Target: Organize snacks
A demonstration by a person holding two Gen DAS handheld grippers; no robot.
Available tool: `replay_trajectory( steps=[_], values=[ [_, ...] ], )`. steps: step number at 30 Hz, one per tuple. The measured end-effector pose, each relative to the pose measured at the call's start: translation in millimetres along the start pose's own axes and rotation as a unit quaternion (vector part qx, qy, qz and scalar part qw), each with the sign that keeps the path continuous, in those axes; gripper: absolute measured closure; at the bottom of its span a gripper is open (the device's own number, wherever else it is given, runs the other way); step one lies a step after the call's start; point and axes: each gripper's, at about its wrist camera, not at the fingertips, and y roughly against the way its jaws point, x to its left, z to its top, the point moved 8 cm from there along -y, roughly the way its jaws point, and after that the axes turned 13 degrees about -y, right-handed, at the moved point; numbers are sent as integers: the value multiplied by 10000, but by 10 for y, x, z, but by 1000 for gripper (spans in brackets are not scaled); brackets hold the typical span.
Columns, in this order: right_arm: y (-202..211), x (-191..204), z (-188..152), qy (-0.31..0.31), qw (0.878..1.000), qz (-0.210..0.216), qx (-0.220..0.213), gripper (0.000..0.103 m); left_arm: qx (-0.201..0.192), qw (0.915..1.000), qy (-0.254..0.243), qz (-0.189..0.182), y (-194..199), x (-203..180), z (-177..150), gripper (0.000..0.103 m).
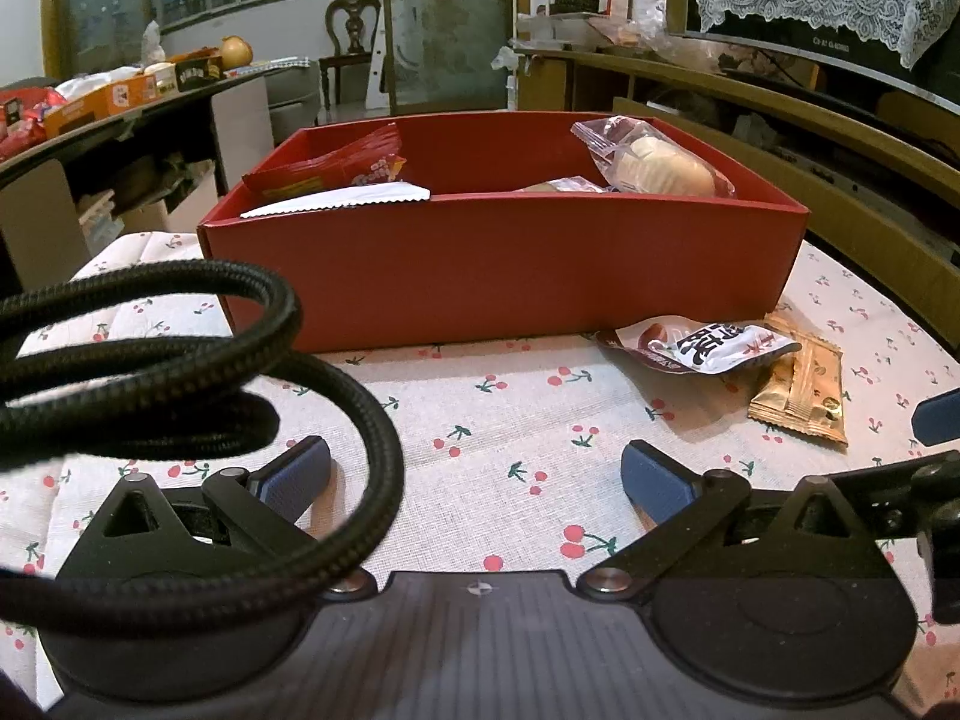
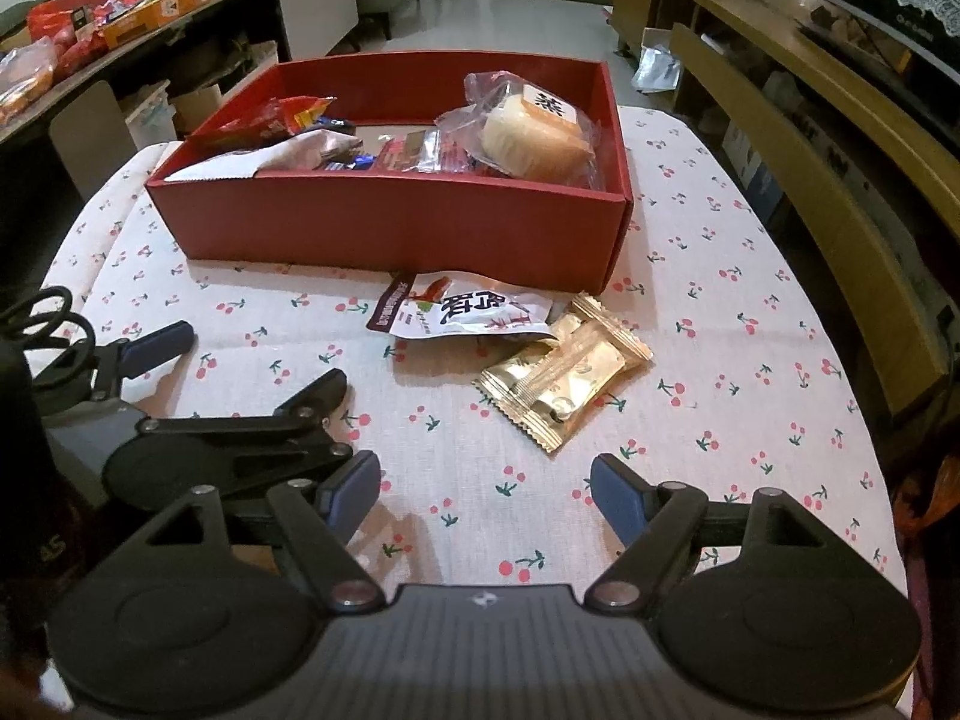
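Red box [image 2: 384, 228] on cherry-print cloth [image 2: 720, 360], snacks inside. White packet [image 2: 474, 309] overlaps, seemingly, gold sachets [image 2: 564, 384]. Left gripper [image 1: 474, 480] and right gripper [image 2: 486, 492] spread, empty.

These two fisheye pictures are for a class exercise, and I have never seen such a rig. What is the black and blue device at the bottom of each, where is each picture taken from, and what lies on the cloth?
No robot here: a person carries a two-fingered clamp in each hand, with a camera looking along its fingers. One picture looks from the left hand-held gripper, the other from the right hand-held gripper. Both stand open and hold nothing. On the cherry-print tablecloth stands a red box already holding wrapped snacks, including a bagged bun. In front of it lie a white snack packet and gold packets, not yet boxed.
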Motion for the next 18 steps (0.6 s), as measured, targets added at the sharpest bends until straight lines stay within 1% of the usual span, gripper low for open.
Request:
replay_trajectory(
  steps=[5,7,18],
  values=[
    [-14,-26,-9,-65,10000,19,31,9,34,10000,-1,80,0,-10,6,0],
    [-8,-24,-16,-59,10000,40,28,9,24,10000,38,49,0,-1,5,0],
    [3,2,-8,48,9999,-82,-50,9,62,9999,98,85,-13,34,3,0]
  ],
)
